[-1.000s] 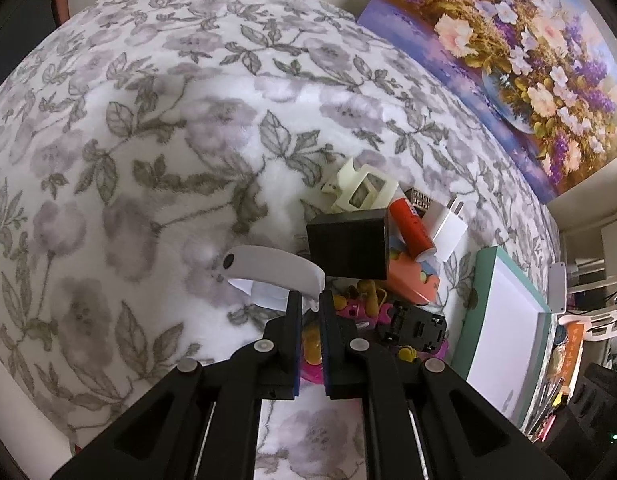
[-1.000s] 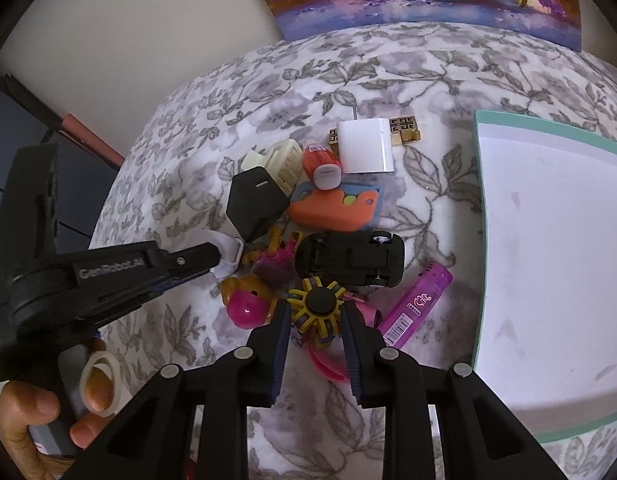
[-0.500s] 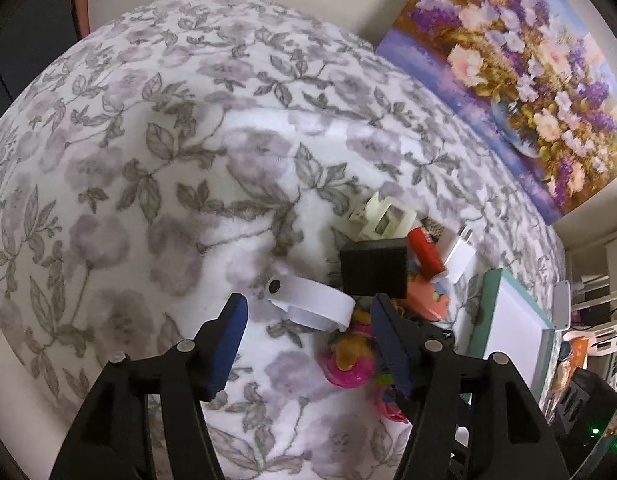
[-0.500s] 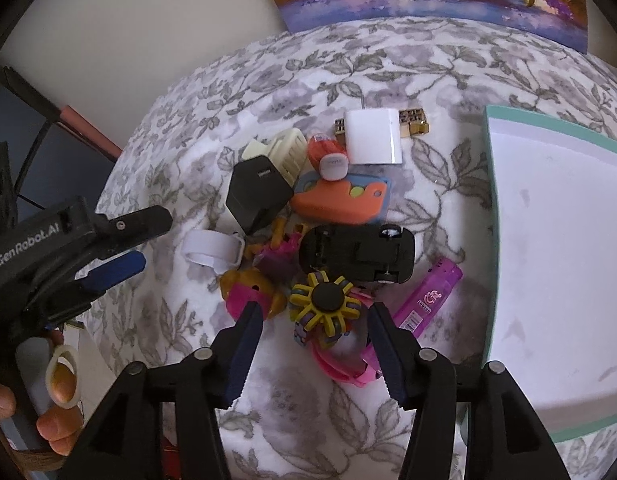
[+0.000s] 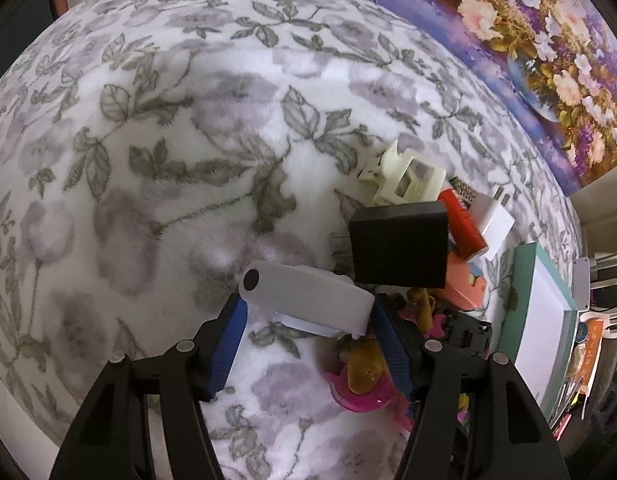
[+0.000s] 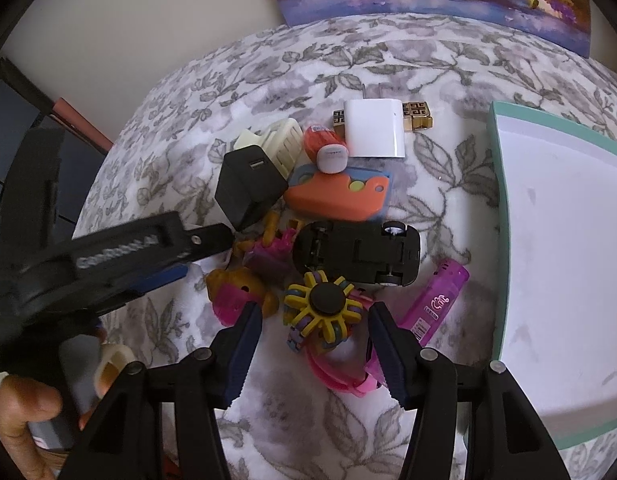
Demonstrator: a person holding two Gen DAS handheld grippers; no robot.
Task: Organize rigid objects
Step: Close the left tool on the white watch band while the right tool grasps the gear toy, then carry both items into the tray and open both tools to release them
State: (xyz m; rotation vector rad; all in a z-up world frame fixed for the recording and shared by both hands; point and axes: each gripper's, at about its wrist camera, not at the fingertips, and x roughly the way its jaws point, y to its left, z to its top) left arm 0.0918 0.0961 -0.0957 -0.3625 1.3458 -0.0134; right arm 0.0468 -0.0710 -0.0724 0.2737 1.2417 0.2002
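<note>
Now both tongs gape: left tongs [image 5: 308, 316] straddle the white clip [image 5: 308, 300].

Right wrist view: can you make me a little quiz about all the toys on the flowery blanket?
1. True or false: the black toy car lies upside down, with its underside showing.
2. Which thing sits between the fingers of the right tool? A: the yellow spinner. B: a white charger. C: an orange case.
3. What colour is the lighter lying beside the car?

Key: 1 true; 2 A; 3 purple.
</note>
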